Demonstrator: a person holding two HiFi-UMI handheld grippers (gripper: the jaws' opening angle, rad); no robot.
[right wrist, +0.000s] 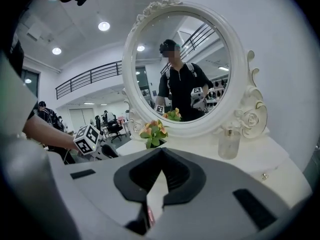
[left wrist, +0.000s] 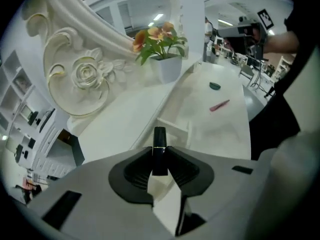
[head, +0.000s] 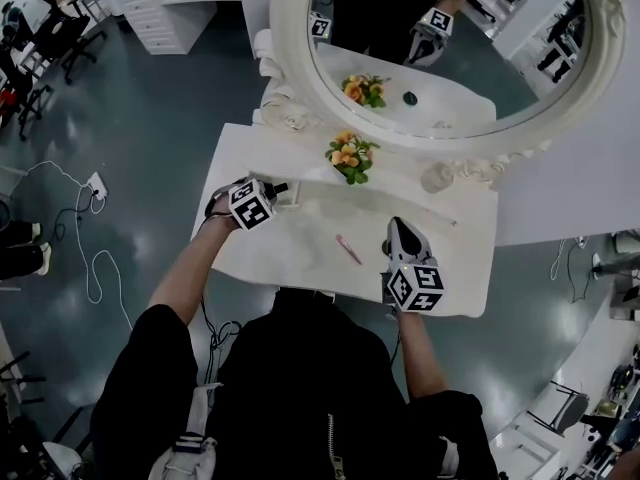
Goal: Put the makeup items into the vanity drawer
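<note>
Lipstick (left wrist: pixel 159 136) in left gripper (left wrist: pixel 159 154), sides covered

Left gripper (left wrist: pixel 160 155) on lipstick (left wrist: pixel 159 136), right gripper (right wrist: pixel 160 152) closed

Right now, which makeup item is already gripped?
The black lipstick, held by the left gripper; the pink pencil lies loose on the tabletop.

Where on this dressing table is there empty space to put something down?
Bare tabletop lies between the left gripper, which holds a black lipstick, and the pink pencil, and at the right end beyond the right gripper. The back edge is crowded: flower pot, glass bottle, mirror frame.
</note>
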